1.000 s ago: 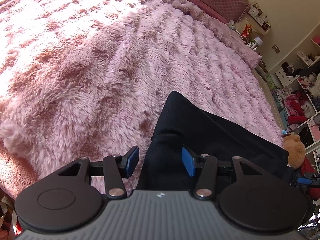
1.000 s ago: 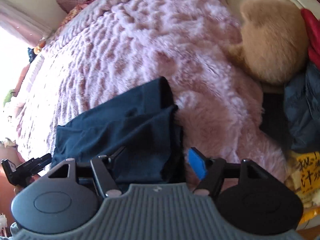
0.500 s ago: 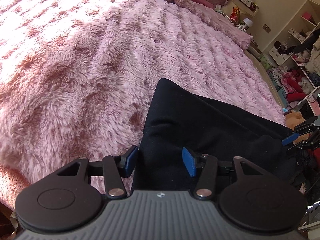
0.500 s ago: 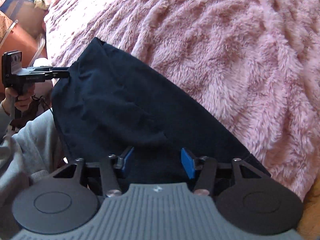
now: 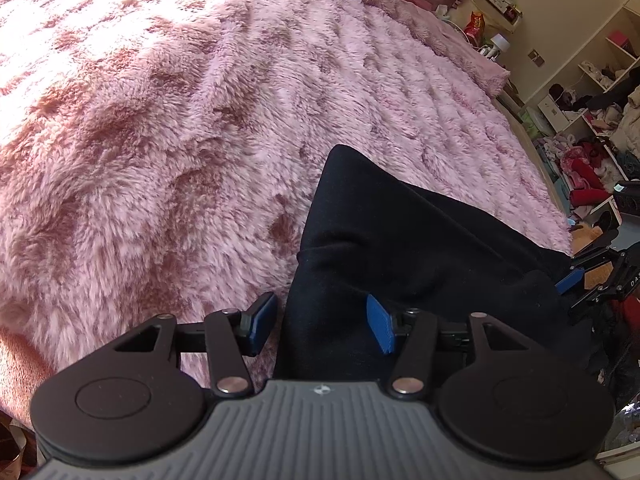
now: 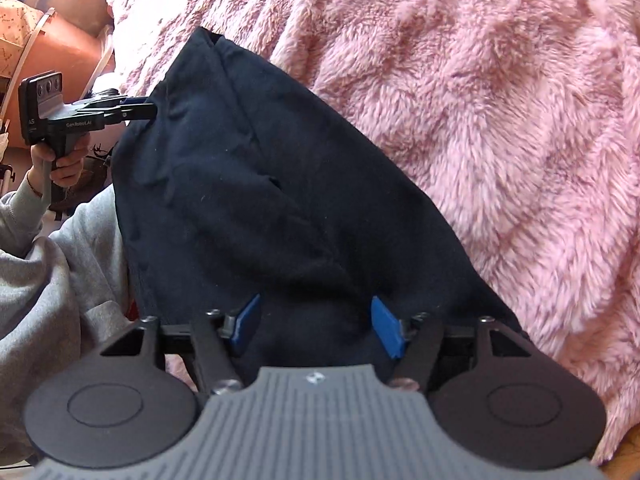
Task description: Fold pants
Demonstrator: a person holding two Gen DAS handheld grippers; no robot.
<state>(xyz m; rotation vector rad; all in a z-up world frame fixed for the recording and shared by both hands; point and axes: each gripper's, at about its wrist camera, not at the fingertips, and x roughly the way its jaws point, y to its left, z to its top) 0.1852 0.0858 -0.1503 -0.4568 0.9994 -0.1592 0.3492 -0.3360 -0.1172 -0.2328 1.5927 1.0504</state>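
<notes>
- Left gripper [image 5: 322, 322]: jaws part open, blue pads apart; they have just been opening a little. The near left edge of the black pants [image 5: 400, 248] lies between them. Left pad sits over the fur, clear of the cloth; right pad is over the cloth. No pinch visible.
- Right gripper [image 6: 316, 326]: jaws part open and have just widened again. Dark cloth fills the gap between the pads; pads stand at the sides of a fabric hump, not clearly pressing.
- Pants: already folded into a compact dark bundle, lying on the near edge of the pink fluffy blanket [image 5: 180, 120]. One folded corner points toward the far side of the bed.
- Right wrist view, far left: the left gripper's tips meet the bundle's far edge; the person's hand [image 6: 60, 160] and grey sleeve [image 6: 60, 280] are beside it.
- Judged step: both grippers set at opposite ends of the bundle, ready to take hold for a further fold.
- Next move calls for both pads closing through all layers, then lifting evenly so the stack does not slip apart.
</notes>
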